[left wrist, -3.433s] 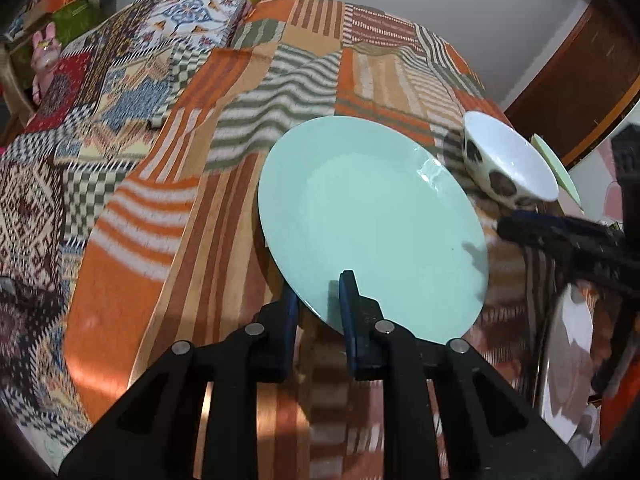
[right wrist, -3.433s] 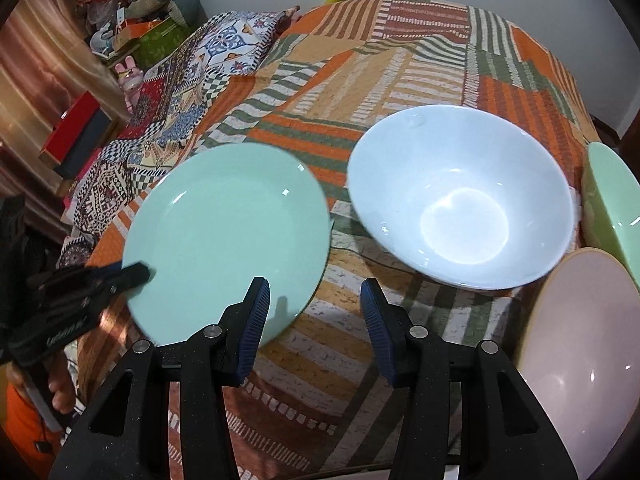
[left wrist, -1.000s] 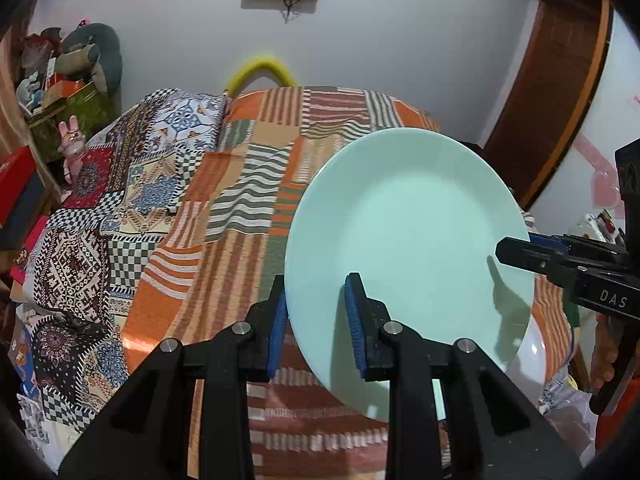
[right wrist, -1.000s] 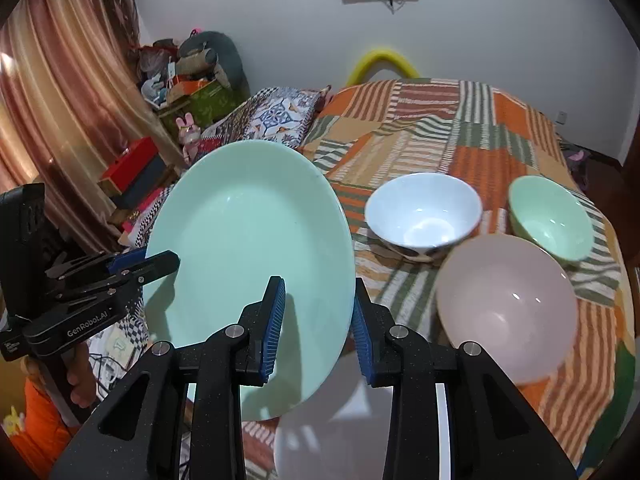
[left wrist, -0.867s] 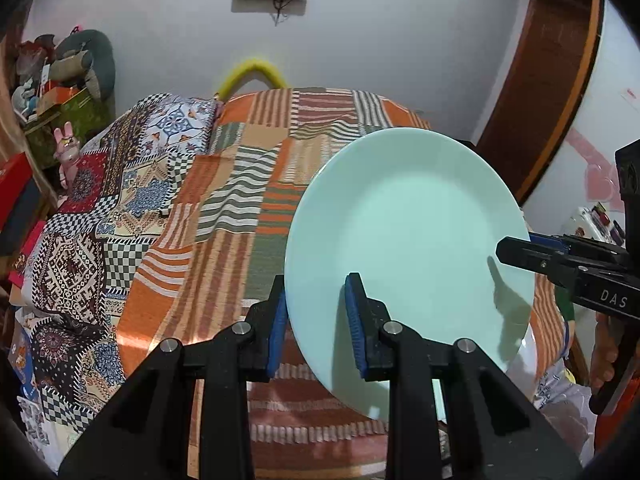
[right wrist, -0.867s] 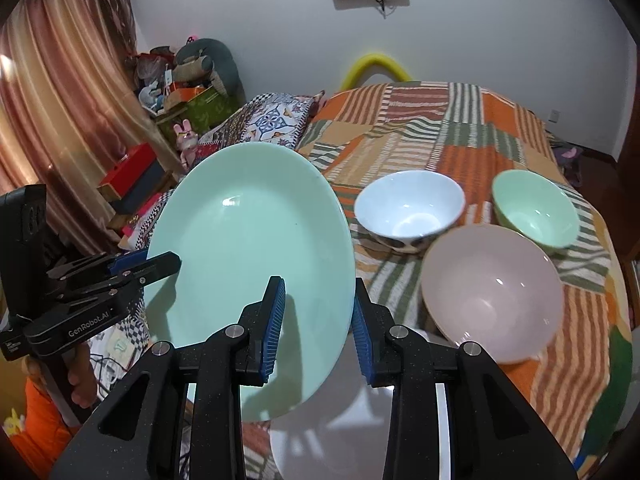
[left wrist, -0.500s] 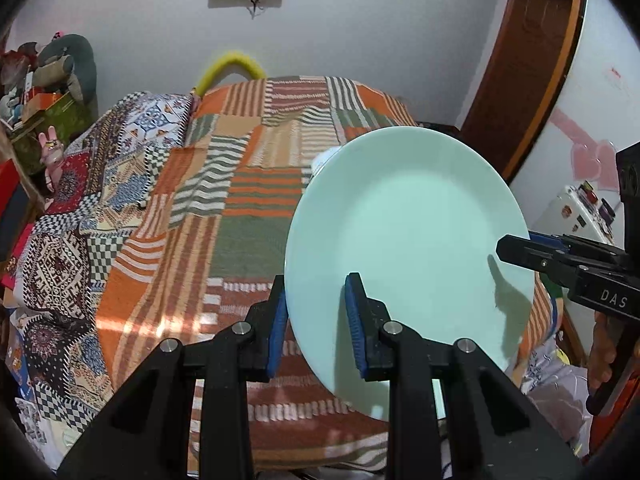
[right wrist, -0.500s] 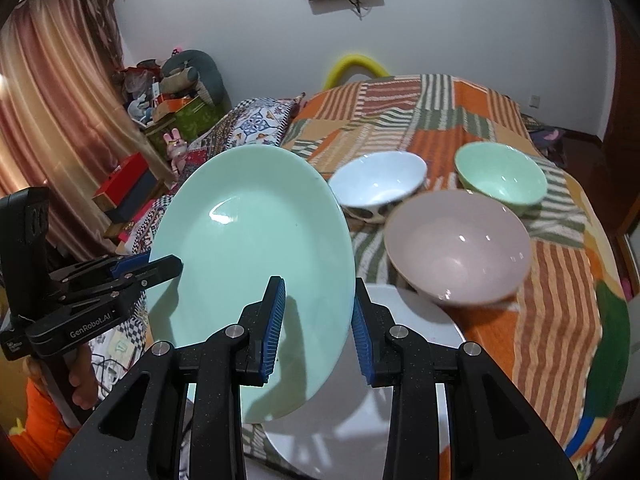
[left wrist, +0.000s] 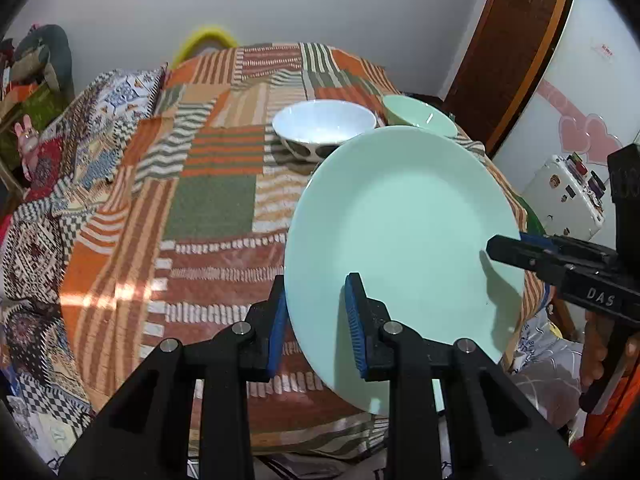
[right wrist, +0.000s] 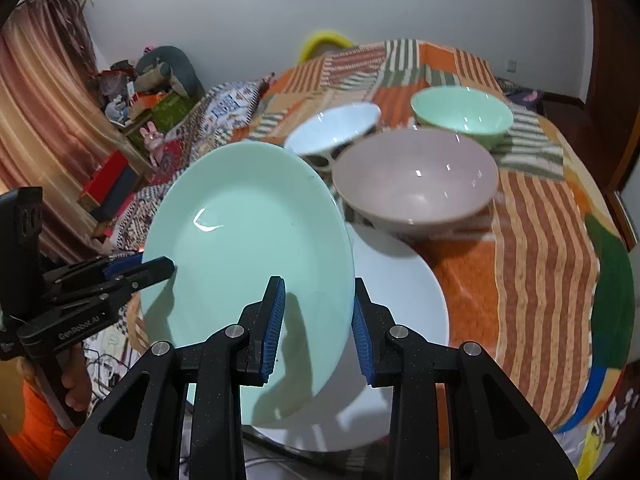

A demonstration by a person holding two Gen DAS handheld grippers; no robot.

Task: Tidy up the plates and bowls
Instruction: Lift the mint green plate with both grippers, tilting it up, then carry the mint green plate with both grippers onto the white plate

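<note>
**Mint plate held in the air by both grippers**

The mint-green plate (left wrist: 404, 240) fills the lower right of the left wrist view and the lower left of the right wrist view (right wrist: 248, 264). It is off the table, tilted, and carried from two opposite edges.

The left gripper (left wrist: 316, 320) sits at the bottom centre of its own view, its blue-padded fingers (left wrist: 354, 320) closed across the plate's near rim, one on each face. In the right wrist view the same gripper enters from the left edge (right wrist: 160, 266), its tip on the plate's left rim.

The right gripper (right wrist: 318, 320) grips the plate's lower right rim at the bottom centre of its view, fingers on either face. In the left wrist view it reaches in from the right edge (left wrist: 496, 246) (the letters "DAS" show on its body) and its tip meets the plate's right rim.

Under the plate, in the lower centre of the right wrist view, a white plate (right wrist: 400, 292) lies on the patchwork tablecloth (right wrist: 540, 240), partly covered by the mint one. Above it, in the centre right, stands a pinkish bowl (right wrist: 416, 176). Behind that sit a white bowl (right wrist: 332, 130) with a dark pattern outside, and a green bowl (right wrist: 462, 114) to its right. The white bowl (left wrist: 324, 126) and green bowl (left wrist: 416, 114) also appear in the upper centre of the left wrist view, just past the held plate's top edge.
</note>
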